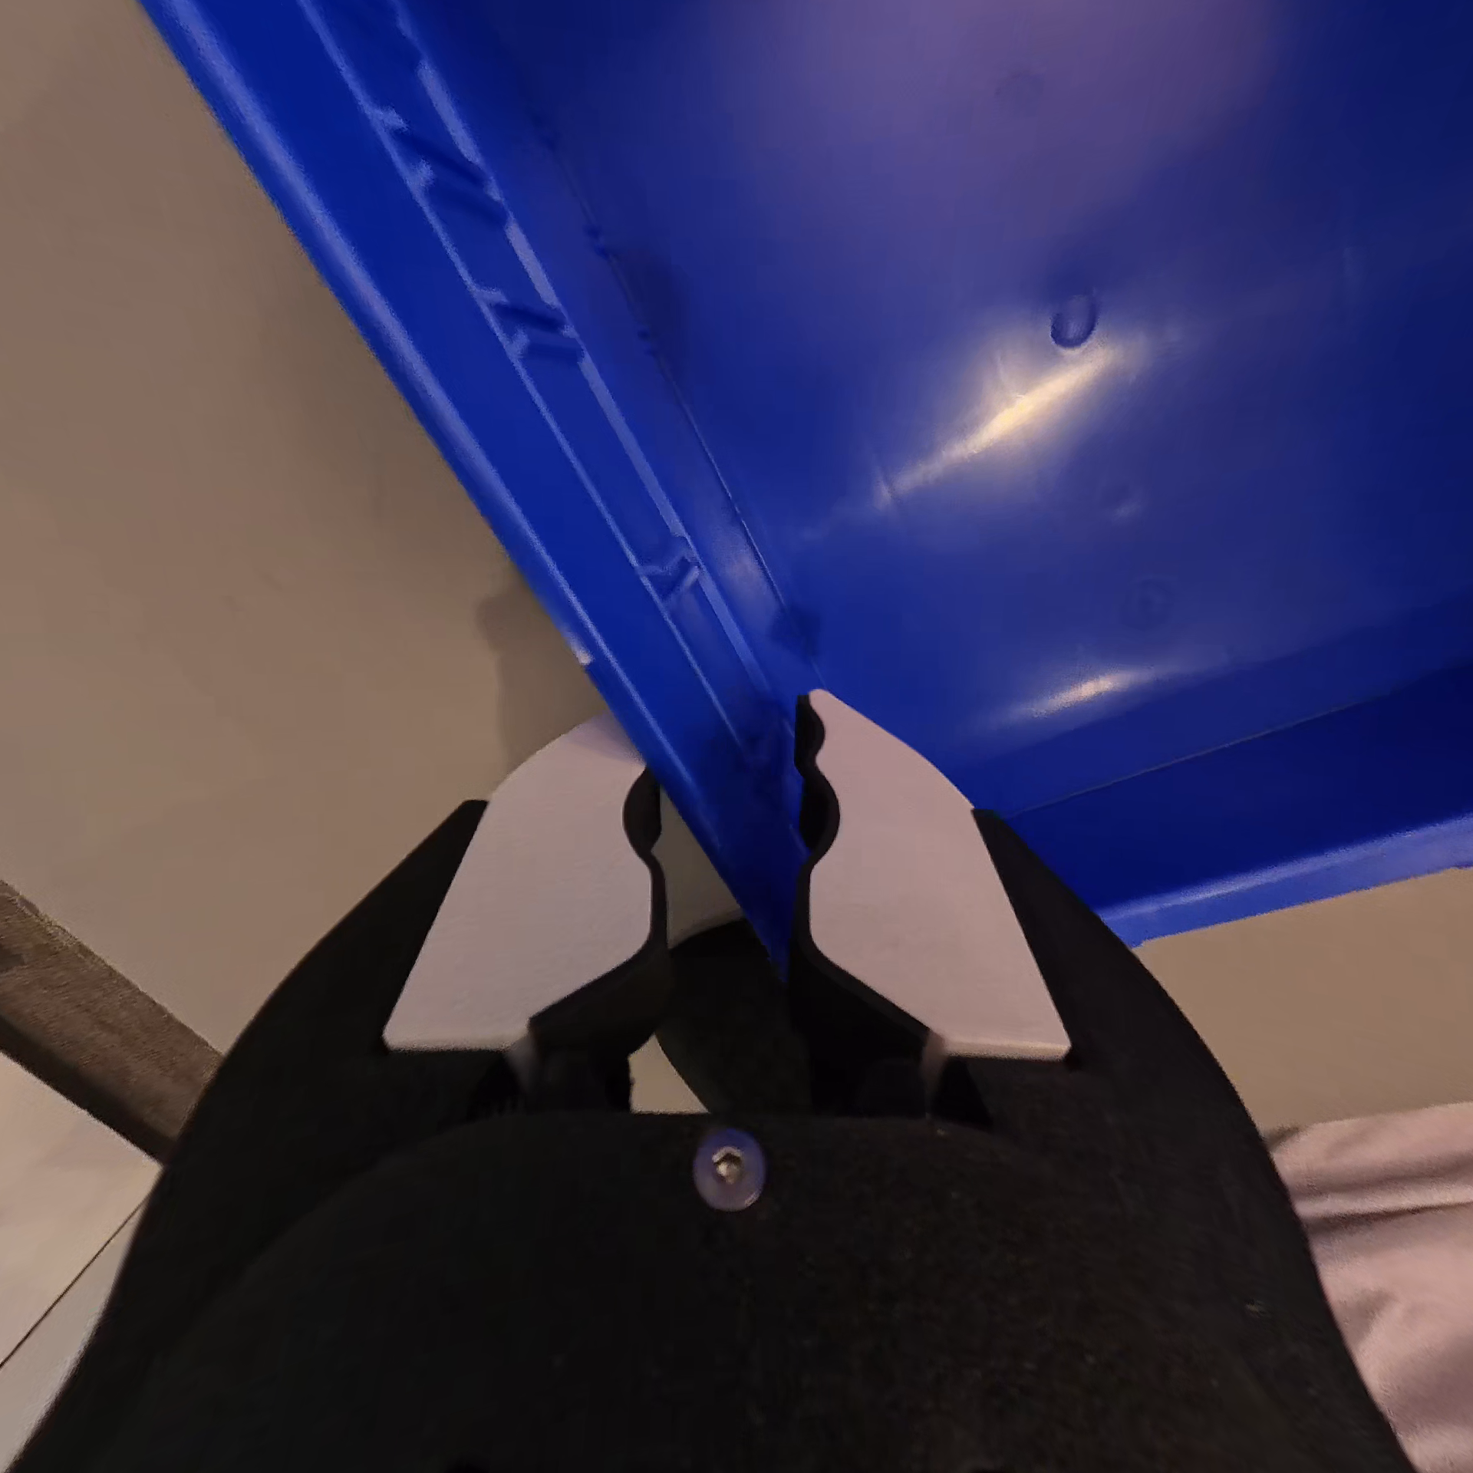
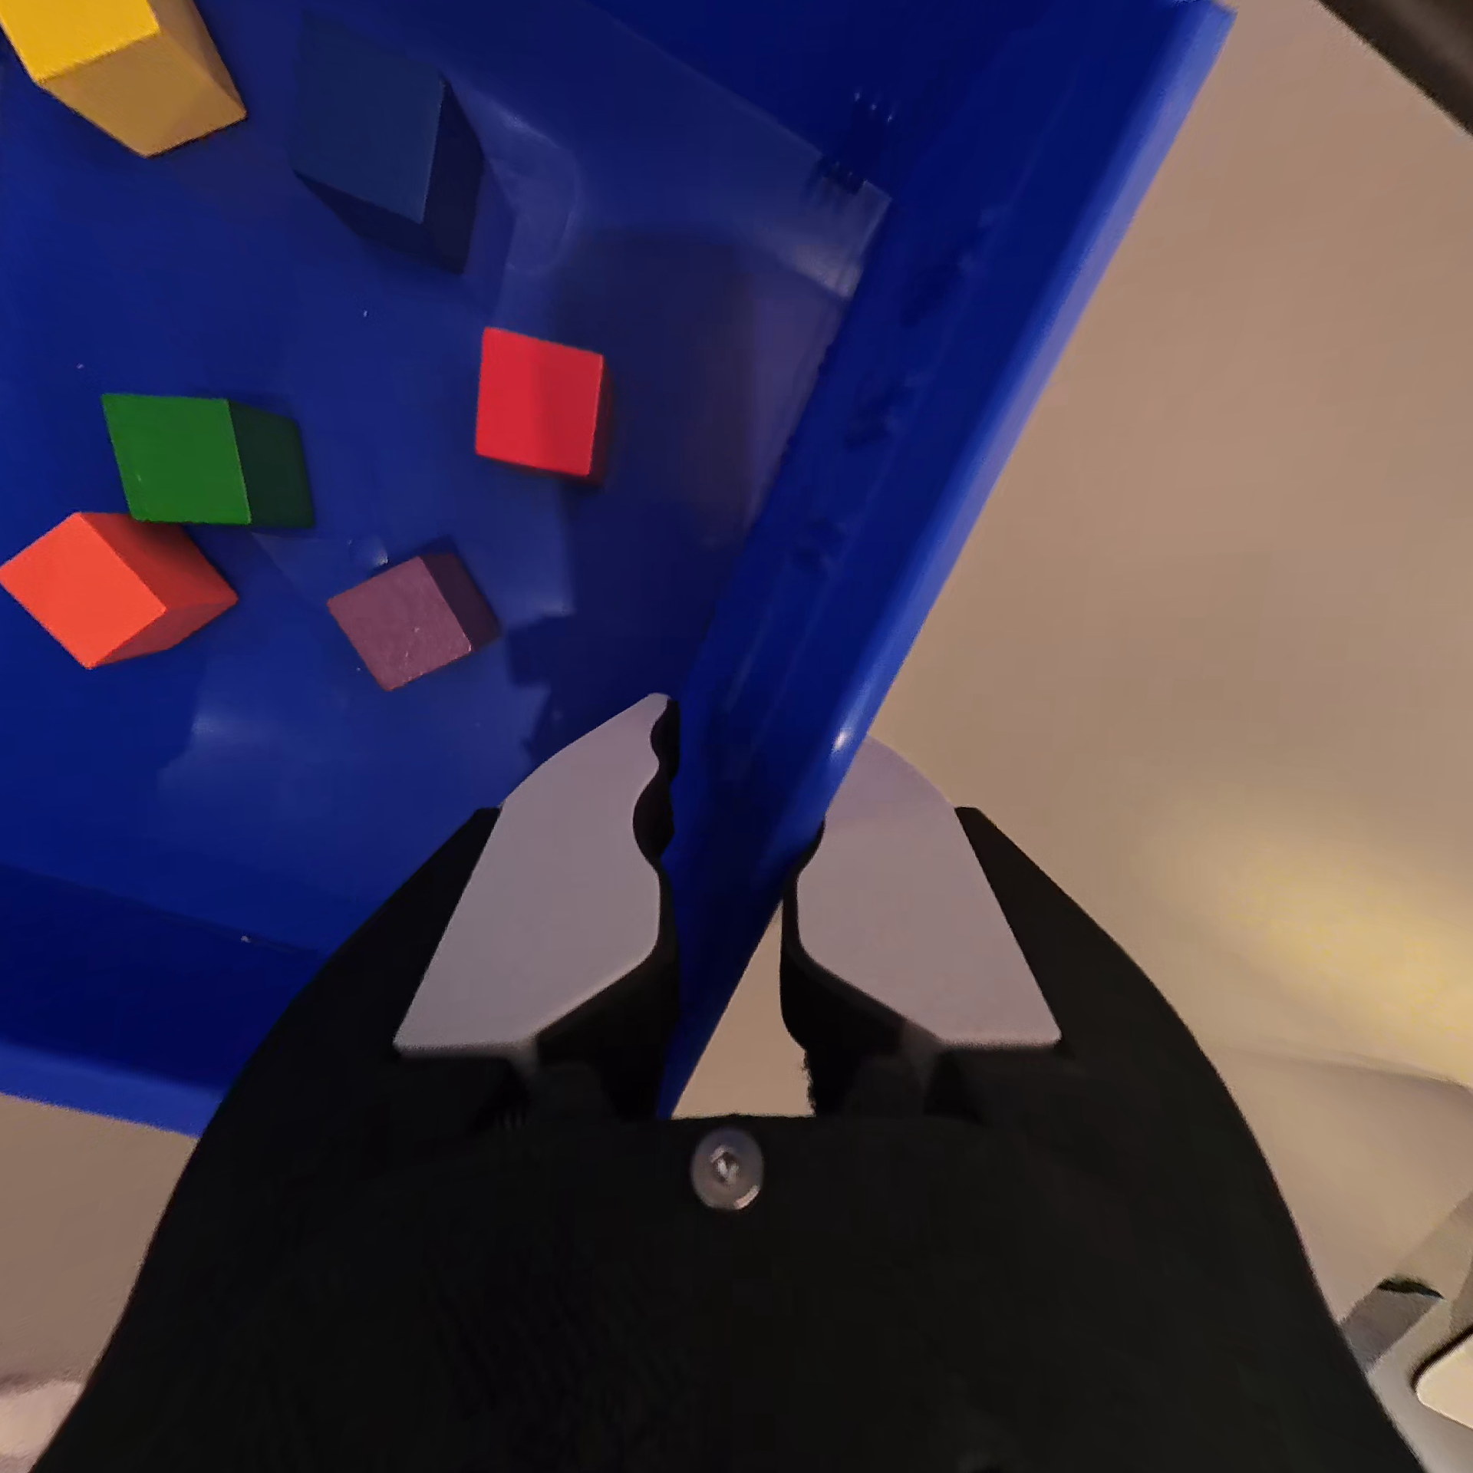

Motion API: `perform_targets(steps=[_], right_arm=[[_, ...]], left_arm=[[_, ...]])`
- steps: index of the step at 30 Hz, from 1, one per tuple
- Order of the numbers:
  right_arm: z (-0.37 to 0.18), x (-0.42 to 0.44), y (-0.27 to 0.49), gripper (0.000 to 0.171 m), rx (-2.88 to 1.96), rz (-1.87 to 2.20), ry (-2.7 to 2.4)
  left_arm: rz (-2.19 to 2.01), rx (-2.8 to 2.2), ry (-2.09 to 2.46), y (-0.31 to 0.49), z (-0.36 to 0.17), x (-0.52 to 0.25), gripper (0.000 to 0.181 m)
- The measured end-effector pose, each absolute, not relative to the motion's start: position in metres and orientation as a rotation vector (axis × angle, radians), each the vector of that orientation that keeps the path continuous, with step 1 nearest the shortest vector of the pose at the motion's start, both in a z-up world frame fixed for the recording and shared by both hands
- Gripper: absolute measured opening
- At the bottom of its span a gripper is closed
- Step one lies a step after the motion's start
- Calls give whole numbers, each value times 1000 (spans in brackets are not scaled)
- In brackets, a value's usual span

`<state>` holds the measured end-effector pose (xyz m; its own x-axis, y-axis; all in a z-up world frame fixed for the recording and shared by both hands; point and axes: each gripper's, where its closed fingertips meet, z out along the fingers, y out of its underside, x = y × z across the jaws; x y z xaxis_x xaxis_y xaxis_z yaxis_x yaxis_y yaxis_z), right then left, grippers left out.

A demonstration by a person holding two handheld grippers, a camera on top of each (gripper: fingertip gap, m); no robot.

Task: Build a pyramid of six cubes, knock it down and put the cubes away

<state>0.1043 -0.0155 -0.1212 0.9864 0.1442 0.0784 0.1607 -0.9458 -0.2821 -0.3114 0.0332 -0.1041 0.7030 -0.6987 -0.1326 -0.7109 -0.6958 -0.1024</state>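
A blue plastic bin [image 1: 1036, 319] fills both views. My left gripper [image 1: 725, 765] is shut on the bin's left wall, one finger inside and one outside. My right gripper [image 2: 757, 765] is shut on the bin's right wall [image 2: 917, 398] the same way. In the right wrist view several cubes lie loose on the bin floor: yellow [image 2: 119, 72], dark blue [image 2: 382, 143], red [image 2: 538, 402], green [image 2: 199, 462], orange [image 2: 111, 586] and purple [image 2: 410, 610]. The left wrist view shows only bare bin floor, no cubes.
The bin rests on a beige tabletop [image 1: 199, 558], which also shows in the right wrist view [image 2: 1196, 638]. A dark strip [image 1: 88, 996] runs along the table edge at lower left. Grey cloth [image 1: 1387, 1219] lies at lower right. The gap from one gripper's tips to the other's is roughly 40 cm.
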Motion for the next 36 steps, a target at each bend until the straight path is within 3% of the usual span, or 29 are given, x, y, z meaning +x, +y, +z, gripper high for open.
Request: perform_targets(steps=[8, 14, 25, 31, 36], right_arm=[[-123, 105, 1, 25, -2927, 50, -92], [-143, 102, -7, 13, -3113, 209, -29], [-136, 126, -31, 7, -3221, 296, 57], [-101, 148, -46, 7, -3256, 279, 81], [-27, 139, -42, 7, -3260, 163, 27]], left_arm=[[-198, -2481, 1074, 53, -45, -297, 38], [-392, -2293, 888, 53, 16, -328, 30], [-507, -2159, 776, 45, 55, -370, 23], [-490, -2080, 753, 33, 76, -381, 23], [-478, -2001, 767, 16, 94, -383, 22]])
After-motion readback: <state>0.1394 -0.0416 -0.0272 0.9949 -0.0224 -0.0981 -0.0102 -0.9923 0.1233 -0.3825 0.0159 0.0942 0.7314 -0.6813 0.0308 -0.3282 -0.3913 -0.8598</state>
